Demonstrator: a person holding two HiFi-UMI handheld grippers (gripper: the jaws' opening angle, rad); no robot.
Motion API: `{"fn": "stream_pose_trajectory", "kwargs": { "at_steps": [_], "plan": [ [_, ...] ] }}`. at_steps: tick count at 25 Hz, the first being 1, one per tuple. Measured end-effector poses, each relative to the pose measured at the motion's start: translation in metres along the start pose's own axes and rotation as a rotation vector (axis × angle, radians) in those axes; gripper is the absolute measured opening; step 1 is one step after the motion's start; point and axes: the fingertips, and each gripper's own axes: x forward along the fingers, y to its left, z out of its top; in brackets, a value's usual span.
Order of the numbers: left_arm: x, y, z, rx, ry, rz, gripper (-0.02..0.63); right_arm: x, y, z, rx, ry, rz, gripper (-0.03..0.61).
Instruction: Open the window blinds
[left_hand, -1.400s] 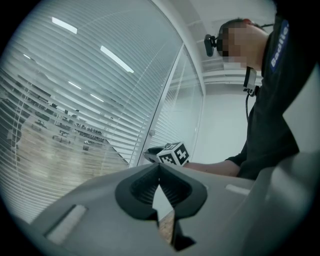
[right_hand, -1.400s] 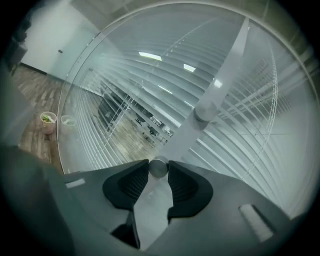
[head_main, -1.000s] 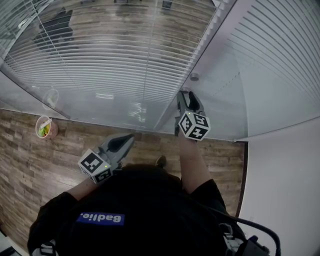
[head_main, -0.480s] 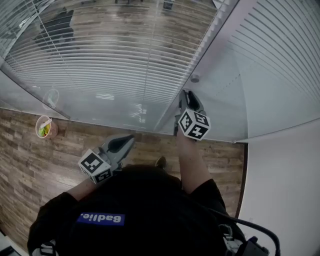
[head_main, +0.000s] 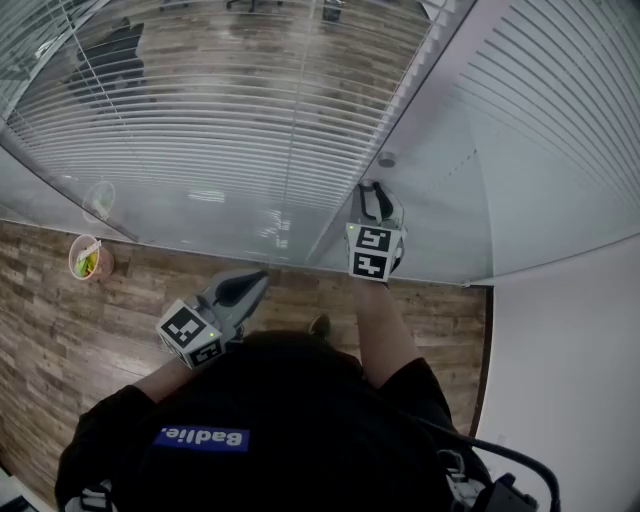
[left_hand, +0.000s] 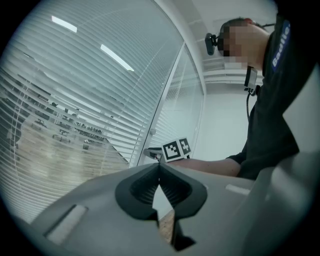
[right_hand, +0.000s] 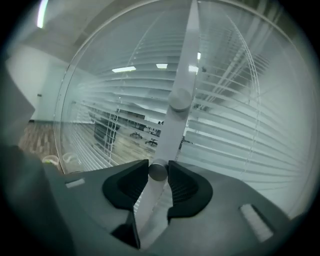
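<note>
Fingers (right_hand: 188, 187) of the right gripper (head_main: 373, 192) had just been closing and stood clamped on the lower small round grey knob (right_hand: 158, 171), one dark pad against each side of it, low in the centre of the right gripper view. That knob sat on the white upright frame post (right_hand: 187, 60), with the white slatted window blinds (head_main: 230, 130) behind glass on either side of the post. The left gripper (left_hand: 159, 164) hung at the lower left of the head view, its fingertips together and nothing between them.

Only the right gripper view showed the clamped knob; in the head view the gripper covered it, and just the upper small round grey knob (head_main: 386, 159) was visible above the fingertips. The head view alone showed the brown wood-plank floor (head_main: 60, 340) and a small paper cup (head_main: 88, 257) at the left edge.

Counted: two grippers, two knobs on the post, two glazed panels of blinds, one cup.
</note>
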Motion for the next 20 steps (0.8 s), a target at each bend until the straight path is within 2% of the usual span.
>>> {"fn": "stream_pose_trajectory", "kwargs": {
  "at_steps": [5, 7, 8, 10, 13, 17, 20],
  "plan": [
    [0.002, -0.001, 0.0, -0.003, 0.002, -0.006, 0.0, 0.0, 0.004, -0.001, -0.226, 0.024, -0.046, 0.127],
    [0.003, -0.001, 0.0, -0.005, 0.001, -0.007, 0.0, 0.001, 0.005, -0.001, -0.263, 0.024, -0.05, 0.127],
    [0.002, -0.001, 0.0, -0.004, 0.002, -0.007, 0.0, 0.001, 0.005, -0.001, -0.25, 0.018, -0.042, 0.13],
    [0.002, -0.001, -0.001, 0.0, 0.007, -0.004, 0.0, 0.001, 0.005, -0.001, -0.149, -0.007, -0.001, 0.135],
    [0.003, -0.002, -0.001, 0.002, 0.011, -0.003, 0.0, 0.0, -0.005, -0.005, 0.113, -0.045, 0.061, 0.173],
    [0.004, -0.001, -0.002, 0.005, 0.012, -0.006, 0.0, 0.0, -0.013, -0.014, 0.468, -0.087, 0.138, 0.175],
    [0.003, 0.0, -0.002, 0.0, 0.01, 0.0, 0.0, 0.0, -0.011, -0.014, 0.661, -0.127, 0.196, 0.173]
  ]
}}
